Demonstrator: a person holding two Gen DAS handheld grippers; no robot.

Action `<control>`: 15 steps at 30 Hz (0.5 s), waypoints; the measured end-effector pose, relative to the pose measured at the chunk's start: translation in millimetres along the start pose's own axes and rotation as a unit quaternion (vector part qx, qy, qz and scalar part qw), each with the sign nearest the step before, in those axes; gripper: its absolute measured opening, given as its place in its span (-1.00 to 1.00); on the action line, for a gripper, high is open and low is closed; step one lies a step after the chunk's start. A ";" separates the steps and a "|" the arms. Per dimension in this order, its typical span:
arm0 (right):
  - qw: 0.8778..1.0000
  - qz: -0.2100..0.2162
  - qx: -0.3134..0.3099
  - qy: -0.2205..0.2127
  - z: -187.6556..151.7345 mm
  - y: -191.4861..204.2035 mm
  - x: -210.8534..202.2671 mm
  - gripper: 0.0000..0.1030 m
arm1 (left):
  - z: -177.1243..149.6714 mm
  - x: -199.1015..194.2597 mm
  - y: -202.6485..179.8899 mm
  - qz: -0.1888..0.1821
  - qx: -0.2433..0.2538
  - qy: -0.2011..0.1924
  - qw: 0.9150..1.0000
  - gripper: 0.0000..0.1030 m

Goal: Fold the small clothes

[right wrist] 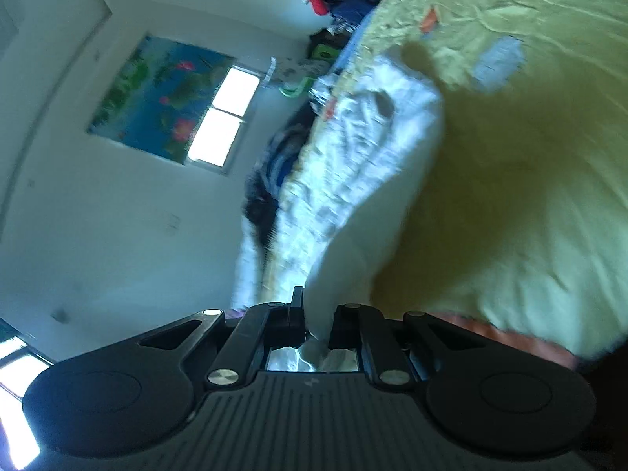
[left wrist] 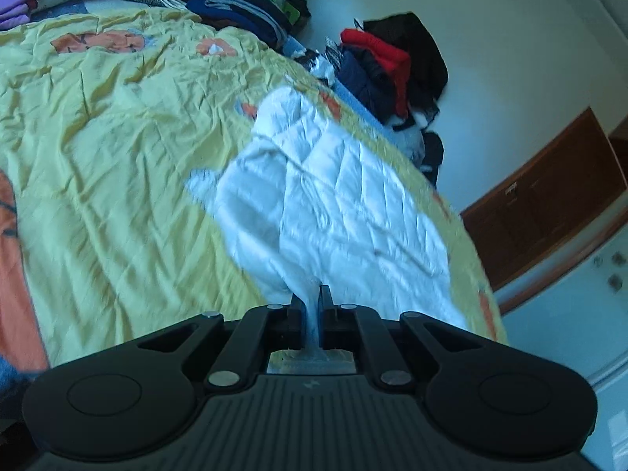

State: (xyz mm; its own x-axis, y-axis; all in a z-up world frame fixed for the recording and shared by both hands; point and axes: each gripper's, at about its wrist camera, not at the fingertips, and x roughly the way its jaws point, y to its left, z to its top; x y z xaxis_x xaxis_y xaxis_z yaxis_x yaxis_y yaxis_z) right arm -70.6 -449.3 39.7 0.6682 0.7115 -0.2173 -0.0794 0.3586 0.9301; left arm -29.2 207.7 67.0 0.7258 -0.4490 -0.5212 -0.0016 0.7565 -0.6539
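A small white garment (left wrist: 325, 200) hangs stretched above the yellow bedspread (left wrist: 110, 149). My left gripper (left wrist: 313, 302) is shut on one edge of it, the cloth pinched between the two fingers. In the right wrist view the same white garment (right wrist: 353, 180) runs away from my right gripper (right wrist: 314, 306), which is shut on another edge of it. The view is blurred and tilted. The garment's far end lies near the bed's edge.
The yellow bedspread (right wrist: 510, 157) has orange patches. Piles of dark clothes (left wrist: 243, 4) and a red and black heap (left wrist: 392, 62) lie past the bed's far edge. A wooden cabinet (left wrist: 549, 196) stands by the white wall. A window (right wrist: 223, 117) and a picture (right wrist: 157, 94) are on the wall.
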 end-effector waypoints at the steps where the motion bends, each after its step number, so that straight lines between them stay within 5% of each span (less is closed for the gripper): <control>1: 1.000 0.007 0.005 -0.004 10.3 3.6 5.6 -0.77 | 8.3 2.5 -0.2 -0.002 -0.008 -0.003 1.000 -0.89; 8: 0.999 0.025 0.011 -0.031 104.0 24.2 66.7 -0.76 | 93.6 41.3 -18.1 -0.006 -0.024 -0.037 0.999 -0.89; 15: 0.999 0.015 0.034 -0.033 216.4 20.5 162.8 -0.76 | 195.1 133.9 -50.9 0.016 -0.015 -0.048 0.999 -0.90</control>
State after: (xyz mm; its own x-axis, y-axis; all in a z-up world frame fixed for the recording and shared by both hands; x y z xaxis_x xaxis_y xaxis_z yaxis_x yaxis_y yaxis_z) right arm 196.7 -456.9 87.5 0.7137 0.6792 -0.1711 -0.0508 0.2938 0.9545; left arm 202.3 201.8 137.5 0.7880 -0.3762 -0.4874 -0.0445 0.7548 -0.6545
